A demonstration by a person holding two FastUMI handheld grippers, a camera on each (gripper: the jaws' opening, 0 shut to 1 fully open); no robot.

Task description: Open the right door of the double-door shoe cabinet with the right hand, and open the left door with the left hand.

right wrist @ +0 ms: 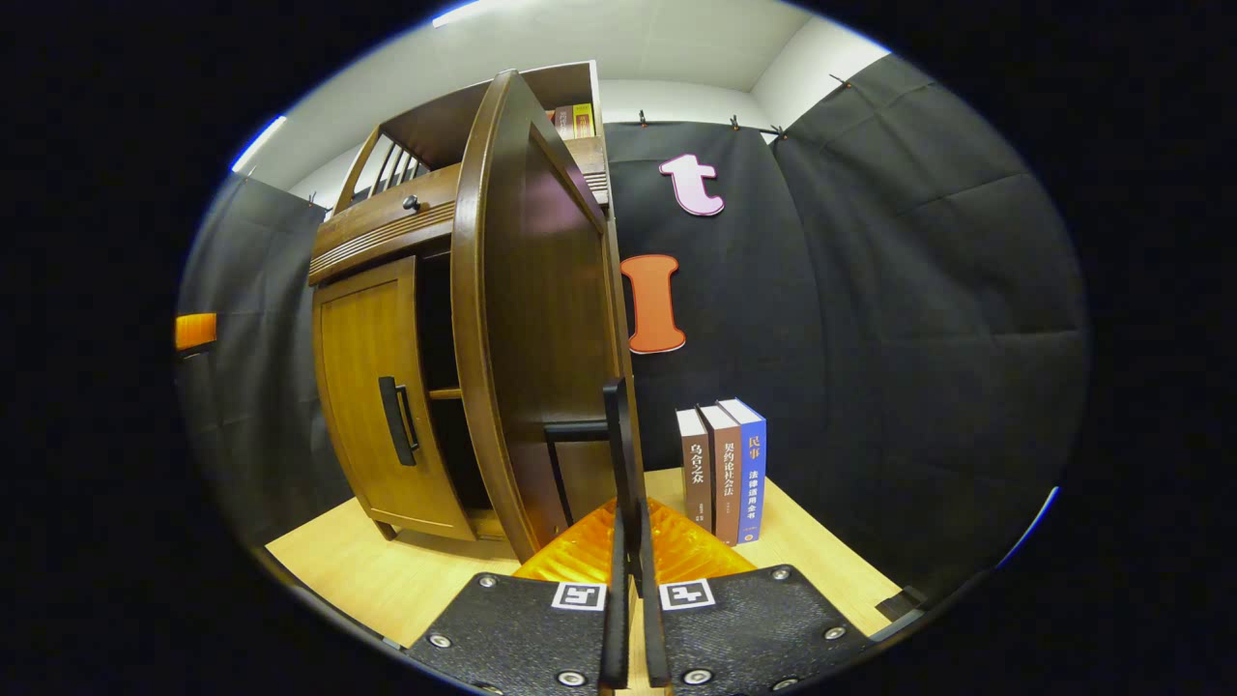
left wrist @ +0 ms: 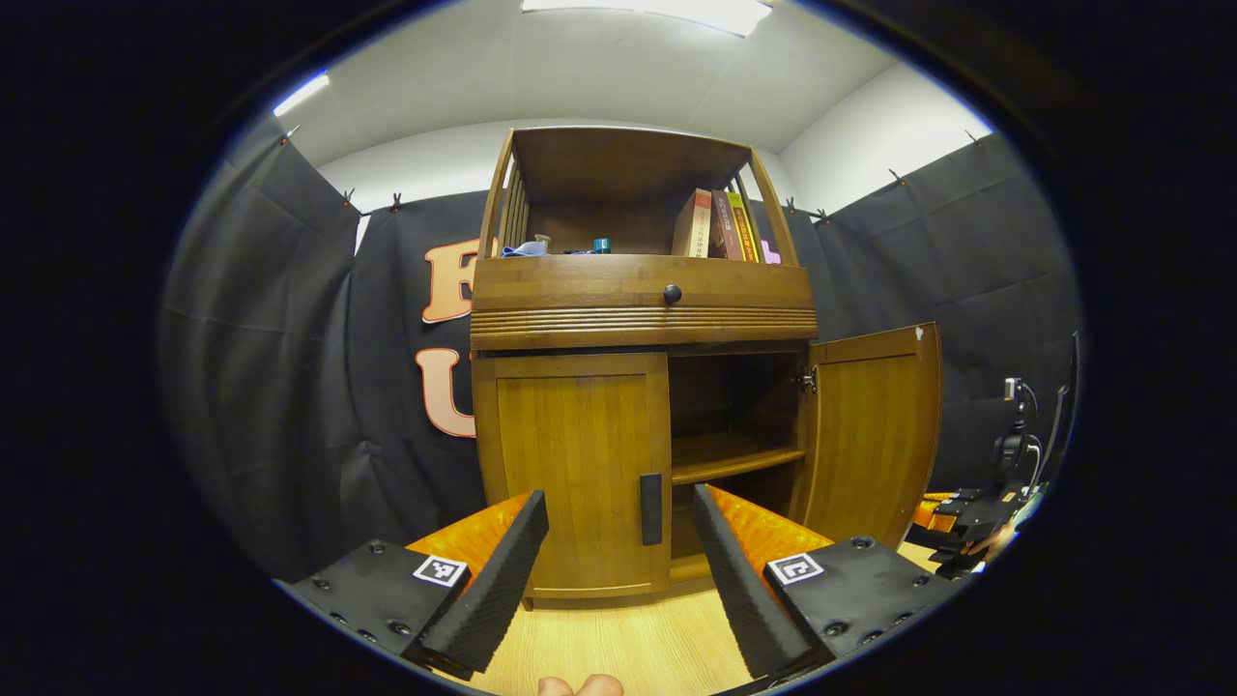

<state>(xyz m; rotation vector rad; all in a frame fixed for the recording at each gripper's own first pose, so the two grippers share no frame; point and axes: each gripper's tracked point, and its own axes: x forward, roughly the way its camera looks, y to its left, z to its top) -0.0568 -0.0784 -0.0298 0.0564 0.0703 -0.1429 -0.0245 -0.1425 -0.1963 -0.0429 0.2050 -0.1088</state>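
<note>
In front of the brown wooden double-door shoe cabinet (left wrist: 643, 309), left gripper (left wrist: 618, 541) hovering with jaws wide apart and empty before the closed left door (left wrist: 580, 474), right gripper (right wrist: 628, 541) clamping jaws on the black handle (right wrist: 616, 435) of the open right door (right wrist: 532, 319).

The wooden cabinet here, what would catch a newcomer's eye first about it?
The wooden cabinet stands against the black cloth wall with its right door swung wide open, showing a bare inner shelf, while the left door is shut. The right gripper is clamped on the open door's handle; the left gripper hangs open before the left door's handle.
</note>
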